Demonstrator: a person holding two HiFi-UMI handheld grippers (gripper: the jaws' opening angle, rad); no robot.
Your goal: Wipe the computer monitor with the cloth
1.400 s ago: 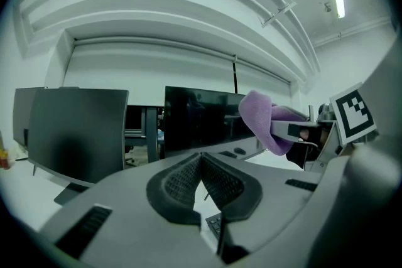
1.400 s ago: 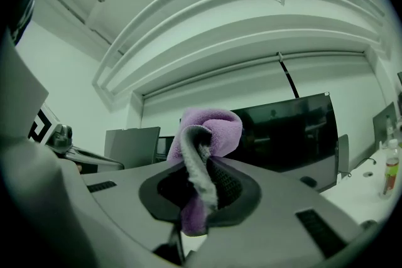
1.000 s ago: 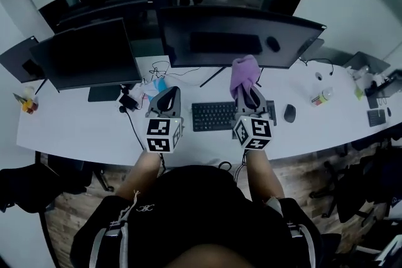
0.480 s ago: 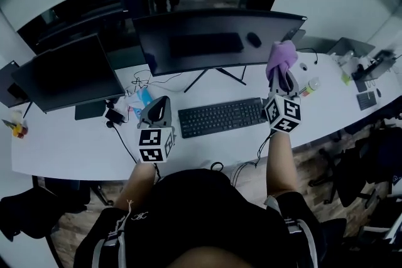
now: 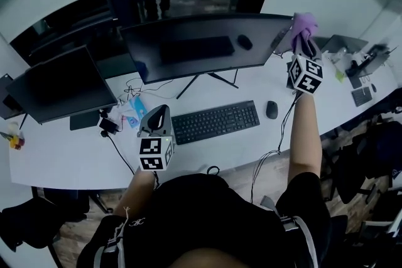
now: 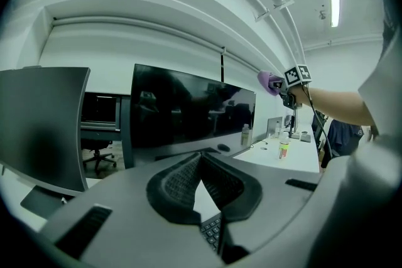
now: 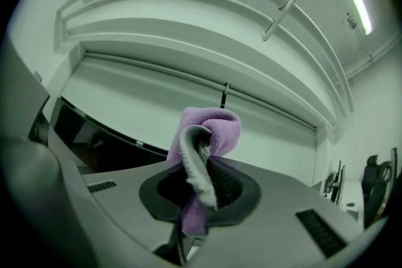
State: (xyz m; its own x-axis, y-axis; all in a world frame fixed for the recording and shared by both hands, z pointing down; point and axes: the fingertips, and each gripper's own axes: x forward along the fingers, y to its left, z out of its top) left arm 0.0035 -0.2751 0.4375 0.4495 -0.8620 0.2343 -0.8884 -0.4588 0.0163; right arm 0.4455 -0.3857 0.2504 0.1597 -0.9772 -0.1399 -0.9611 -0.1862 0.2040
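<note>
Cloth [image 5: 305, 25], clamped in right tongs [image 5: 303, 41], has risen to monitor [image 5: 201, 47] top corner; left tongs [image 5: 158, 115] pressed together.

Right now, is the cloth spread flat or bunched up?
Bunched up: the purple cloth is wadded and folded over itself, clamped in the right gripper.

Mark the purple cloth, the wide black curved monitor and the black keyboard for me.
purple cloth [image 7: 220, 125]: right gripper view, on its bunched top fold.
wide black curved monitor [image 5: 204, 47]: head view, middle of its dark screen.
black keyboard [image 5: 215, 122]: head view, centre of the keys.
</note>
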